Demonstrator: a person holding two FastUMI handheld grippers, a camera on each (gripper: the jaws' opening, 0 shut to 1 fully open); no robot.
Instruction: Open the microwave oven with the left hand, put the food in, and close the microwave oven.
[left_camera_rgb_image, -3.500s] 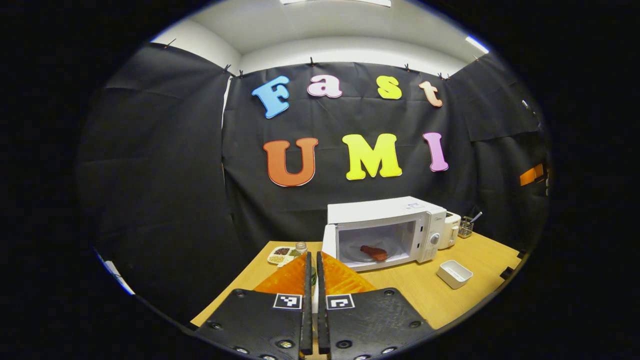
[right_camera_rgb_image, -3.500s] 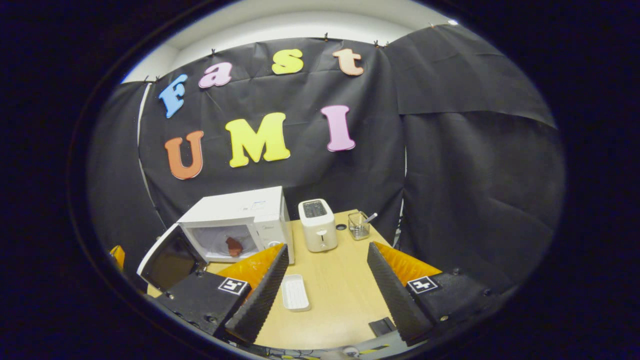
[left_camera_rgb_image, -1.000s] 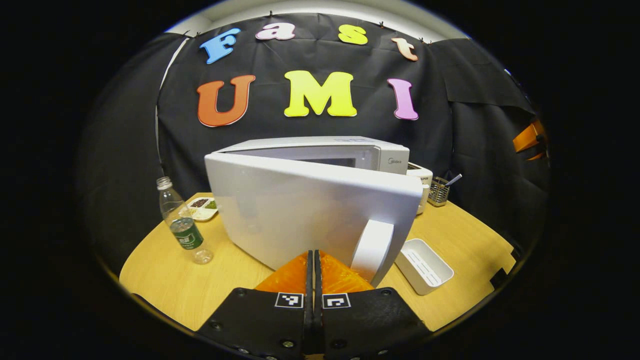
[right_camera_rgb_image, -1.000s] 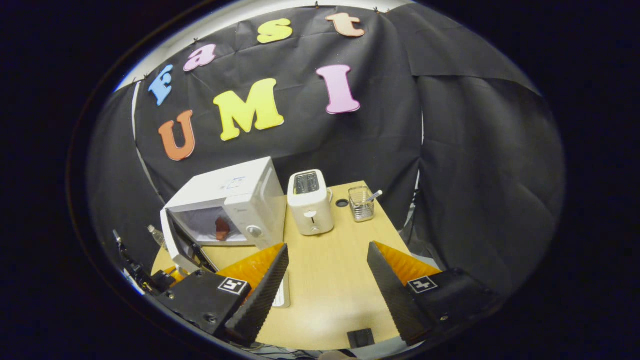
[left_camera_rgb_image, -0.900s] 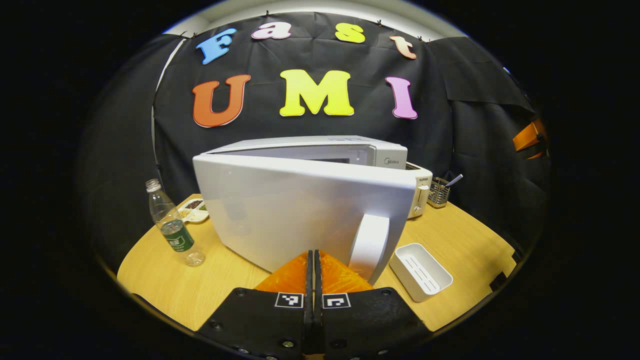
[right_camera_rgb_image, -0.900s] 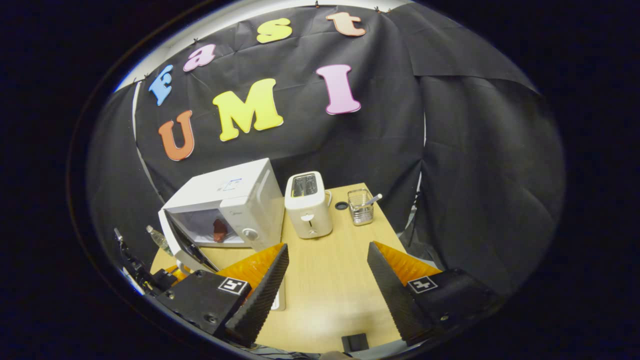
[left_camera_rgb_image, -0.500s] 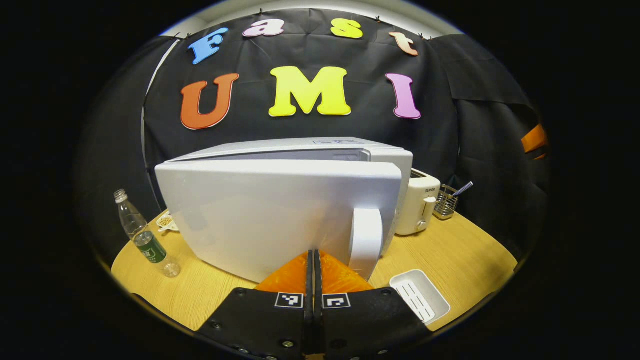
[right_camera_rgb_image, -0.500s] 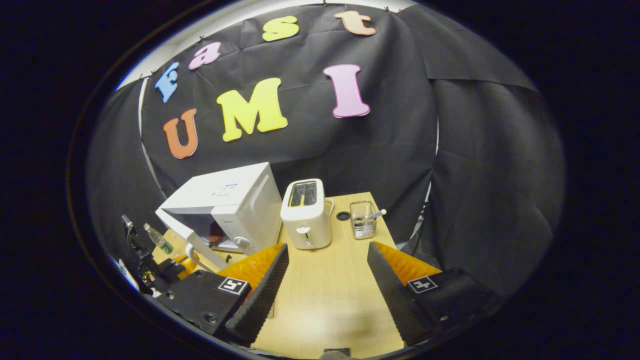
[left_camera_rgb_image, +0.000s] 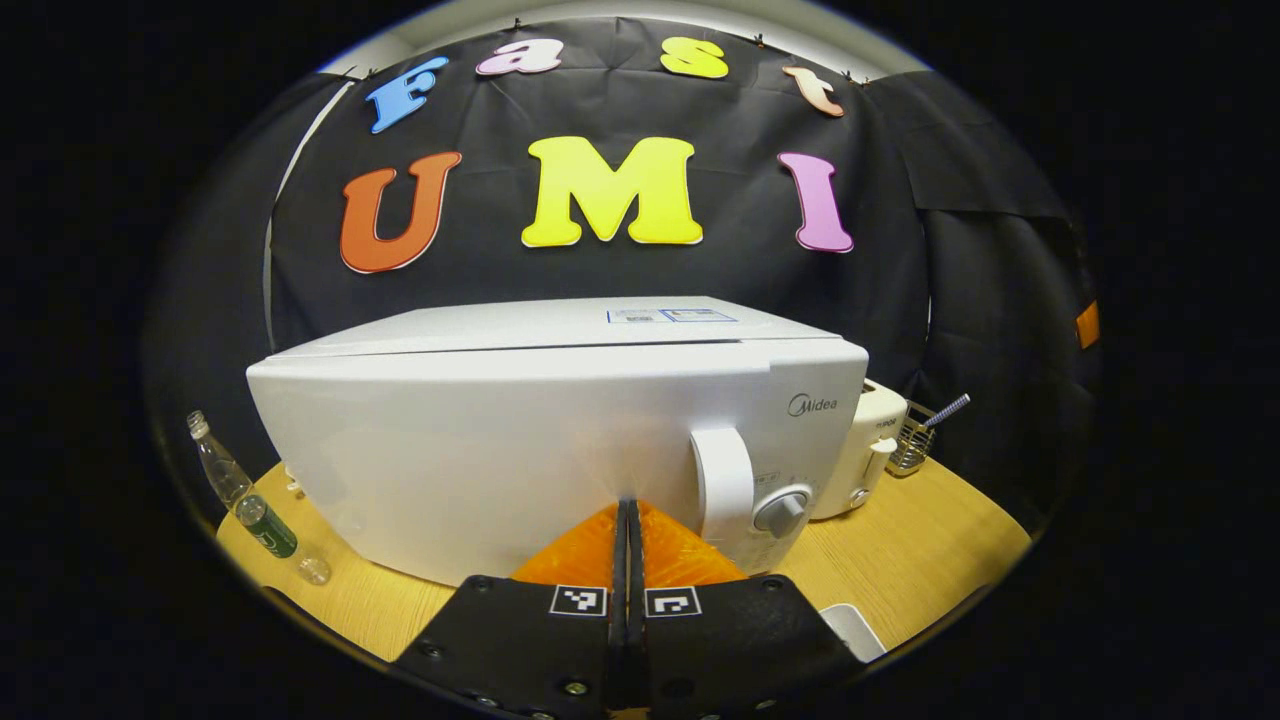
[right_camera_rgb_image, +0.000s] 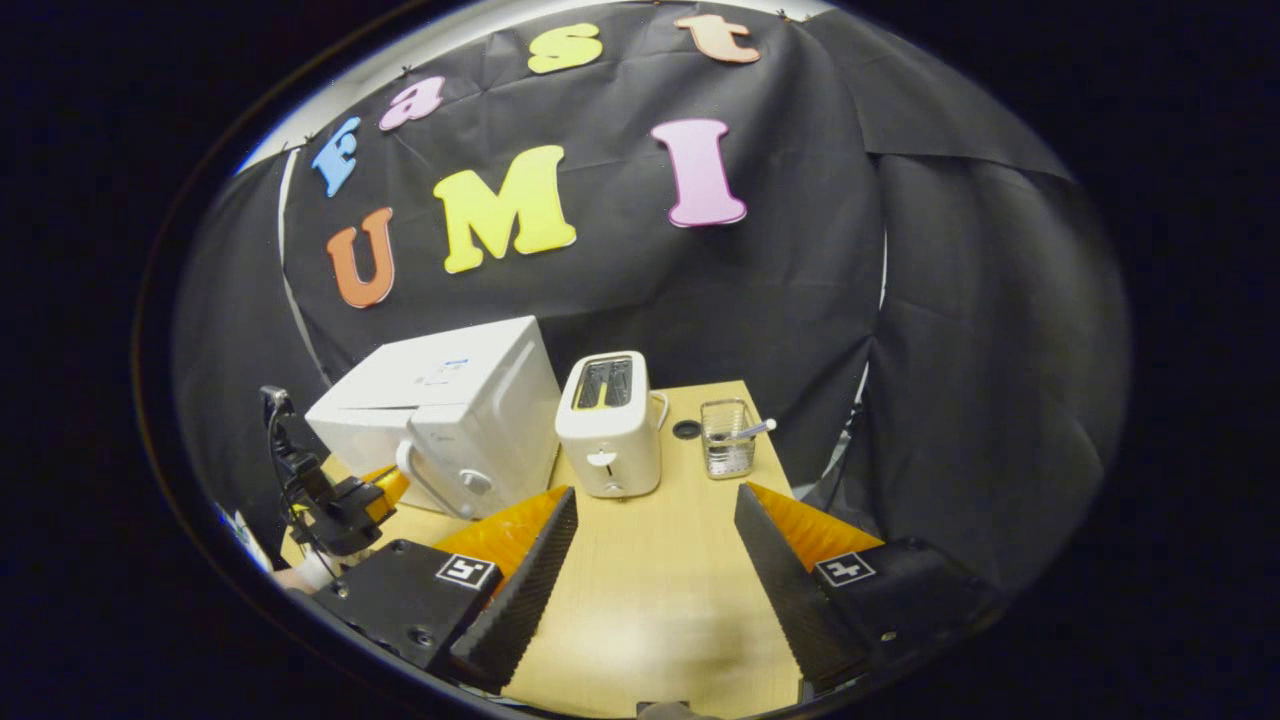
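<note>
The white microwave oven (left_camera_rgb_image: 560, 400) stands close ahead in the left gripper view with its door pushed to. My left gripper (left_camera_rgb_image: 628, 505) is shut with nothing in it, and its tips touch the door just left of the white handle (left_camera_rgb_image: 722, 485). The food is hidden inside. In the right gripper view the microwave oven (right_camera_rgb_image: 450, 410) sits at the left, with the left gripper (right_camera_rgb_image: 385, 487) against its door. My right gripper (right_camera_rgb_image: 655, 525) hangs open and empty over the wooden table (right_camera_rgb_image: 660, 570).
A white toaster (right_camera_rgb_image: 610, 425) stands right of the microwave, then a wire holder (right_camera_rgb_image: 727, 438) with a utensil. A plastic bottle (left_camera_rgb_image: 250, 500) stands at the table's left. A white tray's corner (left_camera_rgb_image: 850, 630) lies at the front right.
The left gripper pushed the microwave door from half open to closed, moving in toward the oven. The food went out of sight. The right gripper stayed open and drifted slightly.
</note>
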